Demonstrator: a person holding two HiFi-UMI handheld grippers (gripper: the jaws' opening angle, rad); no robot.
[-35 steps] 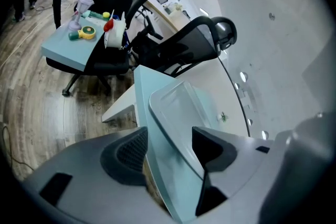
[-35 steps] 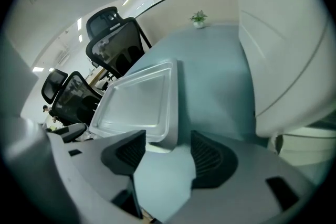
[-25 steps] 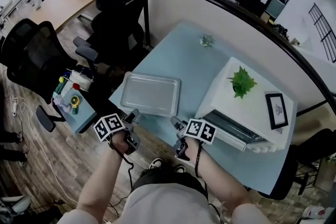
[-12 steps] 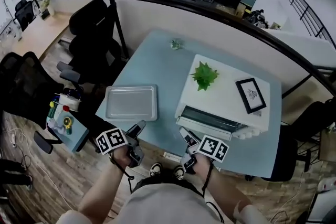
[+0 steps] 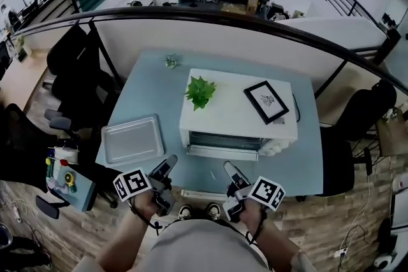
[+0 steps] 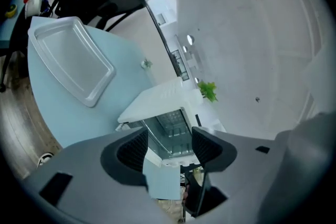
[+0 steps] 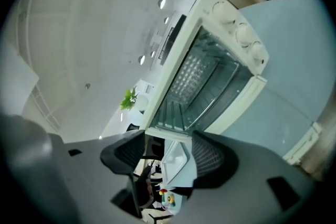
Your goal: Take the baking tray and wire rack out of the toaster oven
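The silver baking tray (image 5: pixel 132 140) lies flat on the blue table (image 5: pixel 306 165), left of the white toaster oven (image 5: pixel 236 114). The oven's door (image 5: pixel 223 152) is folded down. Inside the cavity the wire rack (image 7: pixel 190 77) shows in the right gripper view. My left gripper (image 5: pixel 168 165) and right gripper (image 5: pixel 229 170) hover at the table's near edge in front of the oven, both open with nothing between the jaws. From the left gripper (image 6: pixel 169 147) the tray (image 6: pixel 71 63) shows at upper left and the oven (image 6: pixel 163 105) straight ahead. The right gripper (image 7: pixel 168 152) points at the oven (image 7: pixel 220 60).
On top of the oven stand a green plant (image 5: pixel 201 91) and a black picture frame (image 5: pixel 268 100). A small plant (image 5: pixel 171 61) sits at the table's far edge. Black office chairs (image 5: pixel 70 54) and a side table with toys (image 5: pixel 64 180) are to the left. A railed partition backs the table.
Both grippers have risen and swung from in front of the tray to face the oven's open front. The head view has turned so the oven is central. The tray has not moved.
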